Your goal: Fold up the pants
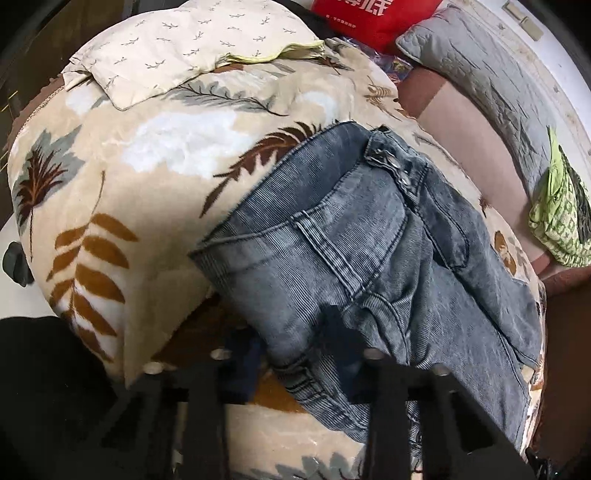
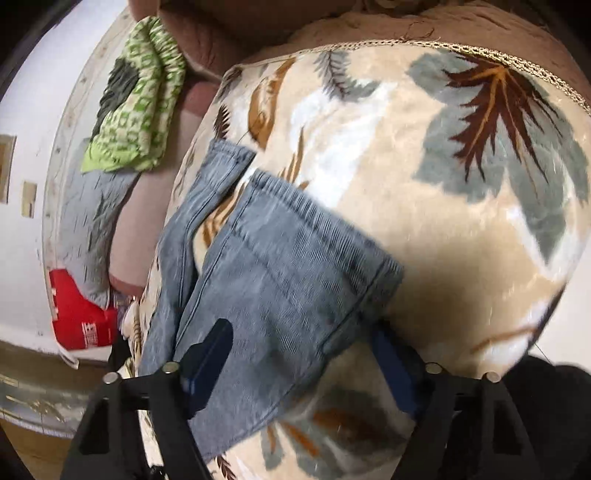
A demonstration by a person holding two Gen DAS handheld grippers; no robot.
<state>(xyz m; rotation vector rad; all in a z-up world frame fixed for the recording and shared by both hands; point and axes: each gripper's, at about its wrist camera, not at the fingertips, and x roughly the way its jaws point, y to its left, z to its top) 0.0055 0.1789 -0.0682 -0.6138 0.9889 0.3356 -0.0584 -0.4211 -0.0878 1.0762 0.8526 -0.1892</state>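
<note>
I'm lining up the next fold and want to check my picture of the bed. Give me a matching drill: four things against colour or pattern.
Things:
1. jeans
2. blanket
3. bag
4. pillow

Looks:
A. red with white lettering
B. grey quilted
C. beige with leaf print
D. faded blue-grey denim

Pairs: 1-D, 2-C, 3-A, 4-B
</note>
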